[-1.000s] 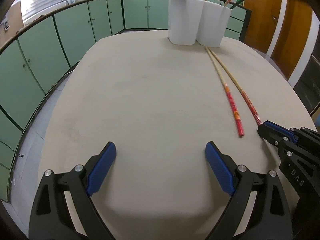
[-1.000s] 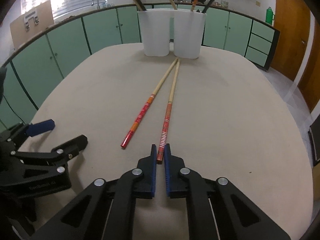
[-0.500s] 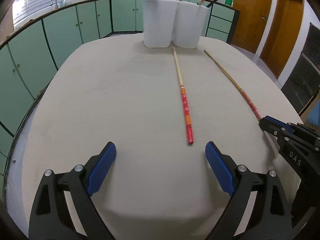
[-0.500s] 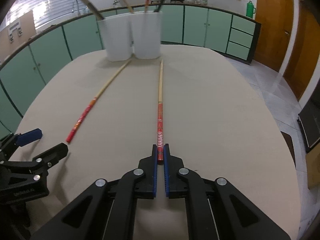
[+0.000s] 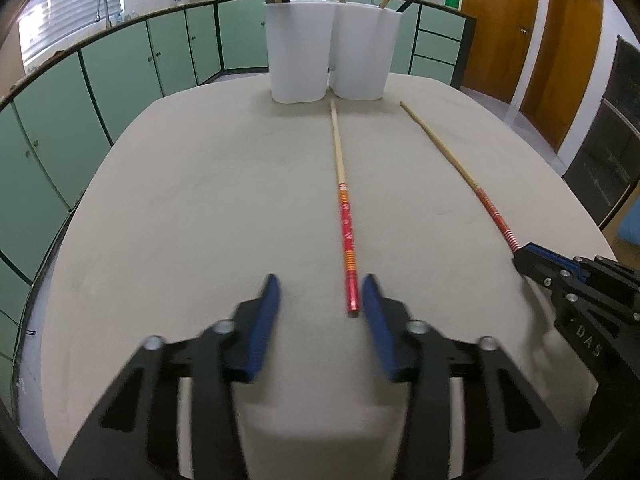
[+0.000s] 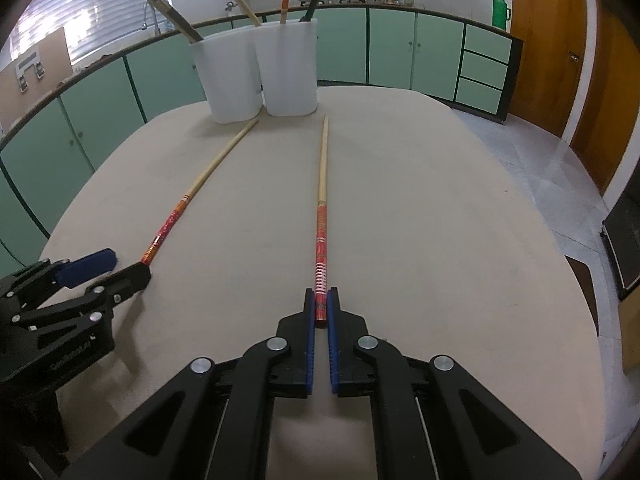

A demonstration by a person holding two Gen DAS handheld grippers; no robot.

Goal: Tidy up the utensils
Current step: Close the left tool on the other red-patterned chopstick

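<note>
With the right gripper [image 6: 321,312] already clenched on its chopstick [image 6: 321,216], the left gripper [image 5: 320,304] (jaws just closing, pads not yet pressing) should centre on the other chopstick's [image 5: 345,216] red end near the counter's [image 5: 200,200] front edge before squeezing.

Both handheld grippers are showing matte black, cut-out frames studded with round silver screws. The left gripper [image 5: 319,300] and right gripper [image 6: 321,312] are wearing ribbed blue pads, with pale lettering showing at 4 o'clock.

The two chopsticks, side by side a second ago, now lie well apart on the worktop [image 5: 200,200]. The left hand-held gripper [image 5: 320,300] has just been closing, its jaws now narrow around the red end of the left chopstick [image 5: 347,240], which lies beside one pad.
</note>
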